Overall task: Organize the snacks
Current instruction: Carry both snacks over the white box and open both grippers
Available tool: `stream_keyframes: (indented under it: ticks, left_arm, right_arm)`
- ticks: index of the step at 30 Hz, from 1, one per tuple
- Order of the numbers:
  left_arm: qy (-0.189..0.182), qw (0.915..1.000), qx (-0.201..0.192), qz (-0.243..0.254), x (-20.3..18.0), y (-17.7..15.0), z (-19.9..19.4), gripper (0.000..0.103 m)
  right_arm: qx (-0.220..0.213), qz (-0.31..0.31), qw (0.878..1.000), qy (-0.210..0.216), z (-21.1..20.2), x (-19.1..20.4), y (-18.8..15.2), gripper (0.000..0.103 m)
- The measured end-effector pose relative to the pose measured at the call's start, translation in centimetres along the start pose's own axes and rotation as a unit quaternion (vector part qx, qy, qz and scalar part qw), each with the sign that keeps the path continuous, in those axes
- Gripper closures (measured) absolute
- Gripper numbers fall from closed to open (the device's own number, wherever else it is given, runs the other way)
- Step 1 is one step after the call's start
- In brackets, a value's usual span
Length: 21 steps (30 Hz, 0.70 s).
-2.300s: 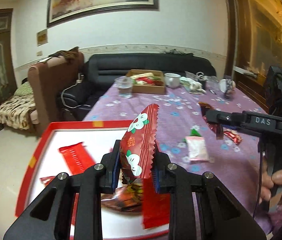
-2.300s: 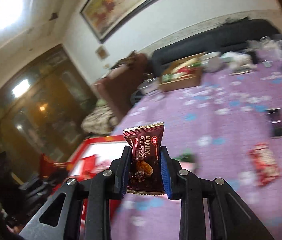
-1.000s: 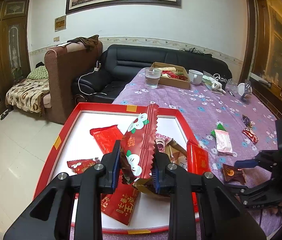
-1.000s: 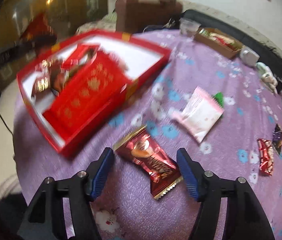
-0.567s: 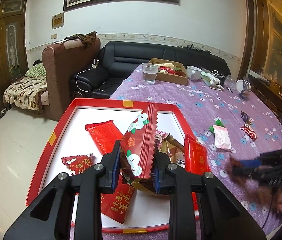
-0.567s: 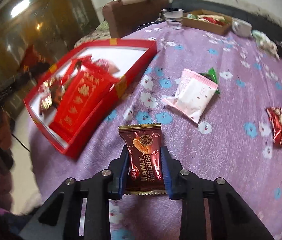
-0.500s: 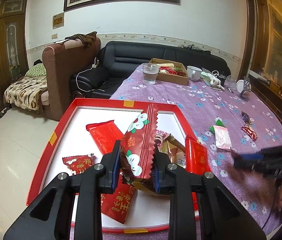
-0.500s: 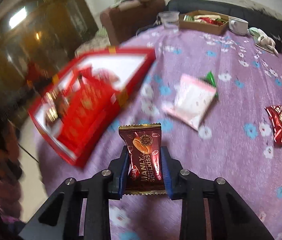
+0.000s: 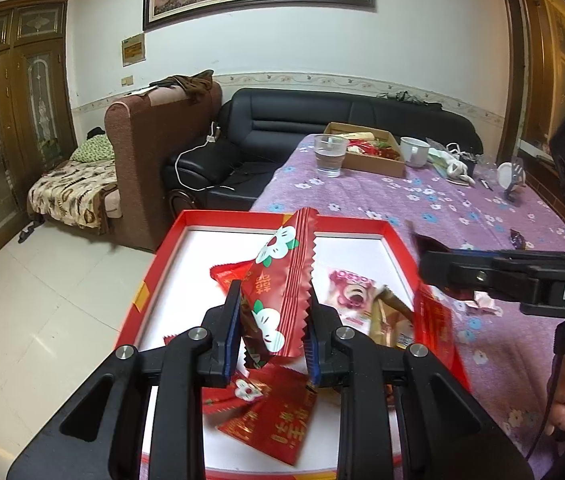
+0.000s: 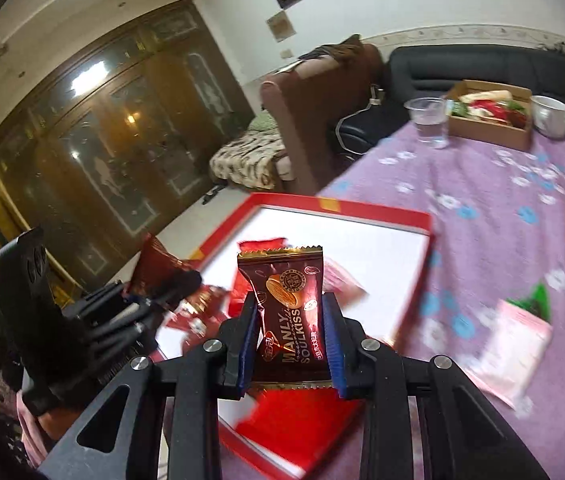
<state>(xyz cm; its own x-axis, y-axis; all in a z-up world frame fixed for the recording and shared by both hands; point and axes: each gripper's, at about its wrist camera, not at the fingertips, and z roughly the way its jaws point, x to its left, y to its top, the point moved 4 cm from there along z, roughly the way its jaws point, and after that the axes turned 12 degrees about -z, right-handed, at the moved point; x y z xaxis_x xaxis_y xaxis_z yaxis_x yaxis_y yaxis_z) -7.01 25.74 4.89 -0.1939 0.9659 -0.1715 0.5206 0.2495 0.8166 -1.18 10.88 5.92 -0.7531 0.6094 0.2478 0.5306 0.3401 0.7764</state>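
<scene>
Here the table (image 9: 422, 204) wears a purple cloth with small flowers, backed by a black leather sofa (image 9: 322, 120). The shallow red tray with a white floor (image 9: 154, 280) sits at its near corner. The left tool (image 9: 270, 332) pinches a red flower-print packet (image 9: 282, 292) above it; the right tool (image 10: 291, 344) clamps a maroon biscuit wrapper (image 10: 288, 312) over the tray's edge.

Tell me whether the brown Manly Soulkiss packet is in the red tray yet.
Not yet. The brown packet is shut in the right gripper, above the red tray.
</scene>
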Motion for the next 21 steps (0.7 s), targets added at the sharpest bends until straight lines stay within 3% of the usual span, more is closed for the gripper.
stream_keyframes:
  ticks: [8, 18, 21]
  left_arm:
    - [0.029, 0.9996, 0.006, 0.002, 0.8, 0.6, 2.1, 0.079]
    - [0.067, 0.9976, 0.017, 0.012, 0.0, 0.4, 4.4, 0.079]
    - [0.091, 0.9955, 0.016, 0.021, -0.4, 0.2, 4.9, 0.075]
  right_arm:
    - [-0.015, 0.014, 0.999, 0.038, 3.0, 0.5, 1.7, 0.073]
    - [-0.006, 0.039, 0.996, 0.082, 4.8, -1.1, 0.3, 0.07]
    - [-0.009, 0.047, 0.995, 0.086, 4.4, -1.7, 0.2, 0.059]
